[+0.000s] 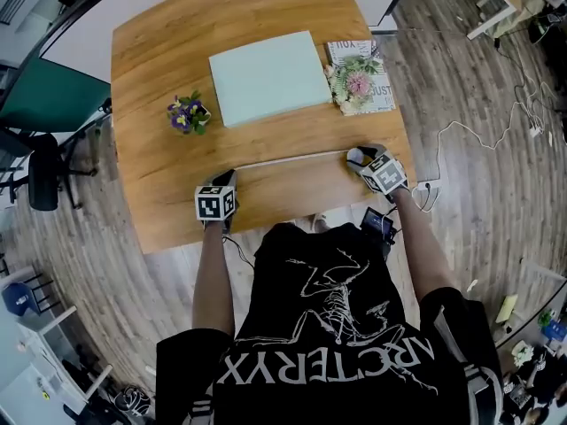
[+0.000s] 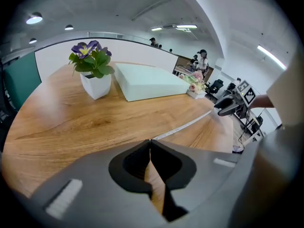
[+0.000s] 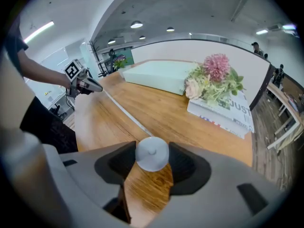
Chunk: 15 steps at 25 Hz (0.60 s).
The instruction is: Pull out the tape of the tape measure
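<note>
A thin pale tape (image 1: 292, 160) lies stretched across the wooden table (image 1: 168, 51) between my two grippers. My left gripper (image 1: 228, 178) is shut on the tape's end near the table's front edge; in the left gripper view the jaws (image 2: 150, 142) meet with the tape (image 2: 183, 127) running away from their tips. My right gripper (image 1: 358, 157) is shut on the round white tape measure case (image 3: 152, 156), which sits between its jaws (image 3: 152, 151). From the case the tape (image 3: 121, 109) runs to the far left gripper (image 3: 88, 85). Each gripper points steeply down at the table.
A white pot of purple flowers (image 1: 188, 113) stands left of a flat pale green box (image 1: 268, 76). A pink bouquet on stacked books (image 1: 359, 82) lies at the table's right edge, close behind the right gripper. A green chair (image 1: 44, 96) stands off to the left.
</note>
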Available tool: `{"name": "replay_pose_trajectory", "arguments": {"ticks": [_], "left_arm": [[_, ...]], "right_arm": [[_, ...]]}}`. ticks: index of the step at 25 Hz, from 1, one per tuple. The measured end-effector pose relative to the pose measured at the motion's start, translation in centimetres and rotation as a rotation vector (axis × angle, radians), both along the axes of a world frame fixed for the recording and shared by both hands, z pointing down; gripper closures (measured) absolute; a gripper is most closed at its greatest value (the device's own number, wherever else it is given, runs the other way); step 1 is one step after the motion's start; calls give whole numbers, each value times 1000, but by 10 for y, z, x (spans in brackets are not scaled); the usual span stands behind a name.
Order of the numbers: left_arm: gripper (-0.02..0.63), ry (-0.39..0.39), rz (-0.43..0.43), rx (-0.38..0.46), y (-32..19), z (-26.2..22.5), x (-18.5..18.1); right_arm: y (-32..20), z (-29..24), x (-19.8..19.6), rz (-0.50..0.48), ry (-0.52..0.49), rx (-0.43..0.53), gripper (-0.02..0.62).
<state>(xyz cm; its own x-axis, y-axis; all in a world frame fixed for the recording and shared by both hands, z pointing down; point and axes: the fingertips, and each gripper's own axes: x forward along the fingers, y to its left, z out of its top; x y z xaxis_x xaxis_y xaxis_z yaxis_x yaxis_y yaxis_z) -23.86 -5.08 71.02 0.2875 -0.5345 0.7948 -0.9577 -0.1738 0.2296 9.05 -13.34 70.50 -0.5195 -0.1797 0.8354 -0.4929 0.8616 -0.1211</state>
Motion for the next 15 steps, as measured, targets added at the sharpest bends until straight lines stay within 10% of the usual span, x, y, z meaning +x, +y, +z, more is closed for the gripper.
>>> {"name": "replay_pose_trajectory", "arguments": {"ticks": [15], "left_arm": [[586, -185, 30, 3, -9, 20, -4]], "right_arm": [[4, 23, -1, -2, 70, -21, 369]]}}
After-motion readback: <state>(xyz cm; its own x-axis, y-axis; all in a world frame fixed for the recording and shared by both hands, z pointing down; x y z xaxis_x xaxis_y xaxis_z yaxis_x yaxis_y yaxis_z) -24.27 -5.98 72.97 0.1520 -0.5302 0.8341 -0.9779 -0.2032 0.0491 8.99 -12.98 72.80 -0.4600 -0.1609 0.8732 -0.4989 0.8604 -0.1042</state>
